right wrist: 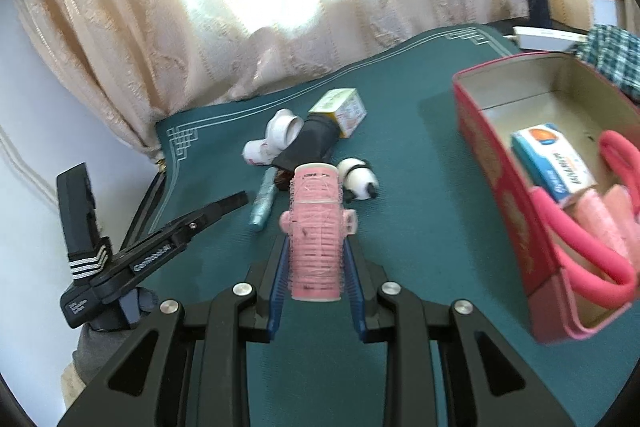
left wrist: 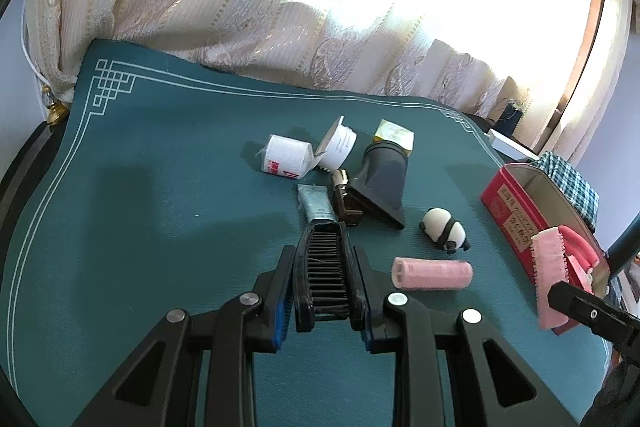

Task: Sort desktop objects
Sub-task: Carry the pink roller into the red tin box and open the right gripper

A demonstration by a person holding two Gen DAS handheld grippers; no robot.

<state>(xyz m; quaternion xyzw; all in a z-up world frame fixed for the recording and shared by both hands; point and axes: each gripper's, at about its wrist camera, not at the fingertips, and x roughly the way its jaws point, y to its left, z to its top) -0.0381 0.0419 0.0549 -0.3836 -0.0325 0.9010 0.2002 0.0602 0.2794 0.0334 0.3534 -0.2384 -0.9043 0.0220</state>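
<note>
My left gripper (left wrist: 324,259) is shut on a black comb (left wrist: 323,267) that stands on edge between its pads, low over the green mat (left wrist: 160,207). My right gripper (right wrist: 316,247) is shut on a pink hair roller (right wrist: 316,239), held lengthwise above the mat and left of the red box (right wrist: 500,179). In the left wrist view that held roller (left wrist: 548,275) hangs in front of the red box (left wrist: 508,203). A second pink roller (left wrist: 432,273) lies on the mat beside a panda figure (left wrist: 446,229). In the right wrist view, my left gripper (right wrist: 228,205) reaches in from the left.
Mid-mat are a black nozzle (left wrist: 380,183), white roll (left wrist: 286,157), white cup (left wrist: 338,145), yellow box (left wrist: 394,135), pale blue tube (left wrist: 316,205) and small brown item (left wrist: 346,205). The red box holds a blue carton (right wrist: 556,159), a pink band (right wrist: 580,223) and another roller. Curtains hang behind.
</note>
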